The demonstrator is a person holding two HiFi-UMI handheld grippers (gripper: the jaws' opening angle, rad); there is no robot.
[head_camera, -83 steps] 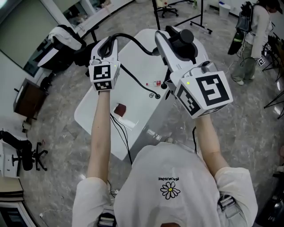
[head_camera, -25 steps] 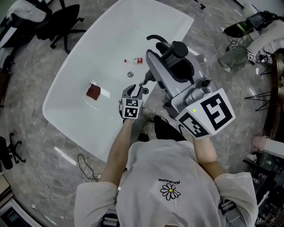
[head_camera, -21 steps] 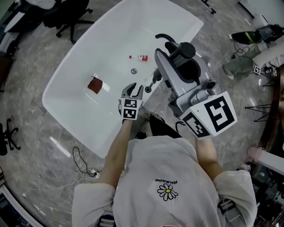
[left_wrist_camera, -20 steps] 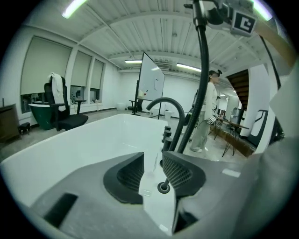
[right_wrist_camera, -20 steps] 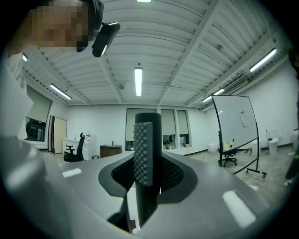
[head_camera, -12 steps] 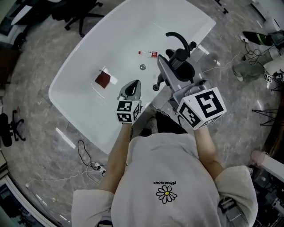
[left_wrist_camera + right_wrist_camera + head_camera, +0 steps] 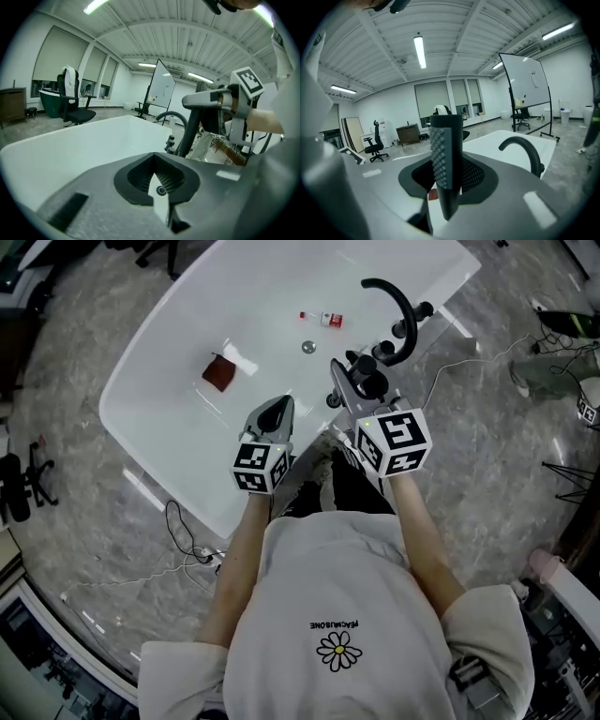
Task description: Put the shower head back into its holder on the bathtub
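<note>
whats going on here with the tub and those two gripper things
A person stands at a white bathtub with a gripper in each hand. The right gripper is clamped on a black shower head, held upright near the black faucet at the tub's edge. It does not look seated in a holder yet. The left gripper is shut and empty, hovering beside it above the rim.

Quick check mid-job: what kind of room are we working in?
Probably an open office or lab, not a bathroom: the bathtub stands free among office chairs and a whiteboard on a stand.
</note>
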